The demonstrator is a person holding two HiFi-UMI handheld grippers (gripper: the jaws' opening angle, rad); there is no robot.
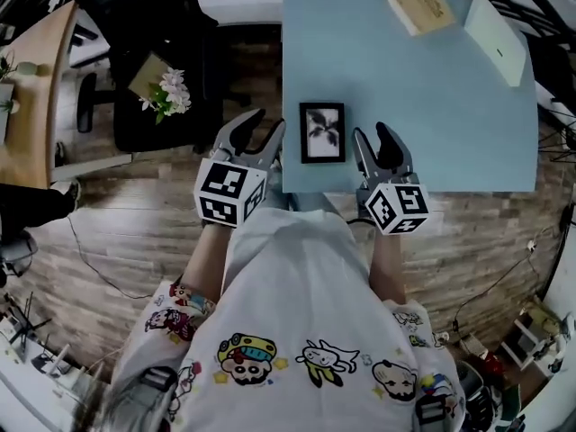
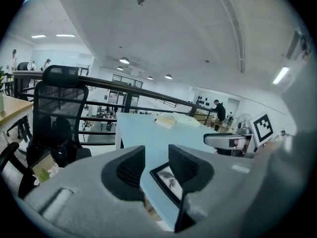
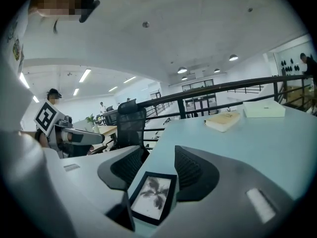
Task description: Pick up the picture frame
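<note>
One picture frame, black border with a dark plant print, lies flat on the light blue table close to the near edge, near the table's left corner. There are two grippers, one on each side of it. The left gripper sits off the table's left edge just beside the corner, jaws wide apart with nothing in them. In the left gripper view the gap shows only the table edge, and the frame is partly hidden behind the right-hand jaw. The right gripper is over the near edge, just right of the frame, jaws also spread wide and gripping nothing. In the right gripper view the frame lies on the tabletop low in the gap, and the pads are not pressing on it. Each gripper has one marker cube, so two in total. Two more things sit at the table's far end, well away from the frame: one tan book and one white box, side by side. On the floor left of the table is one black office chair, with one bunch of pale flowers on its seat. One wooden desk is at the far left.
</note>
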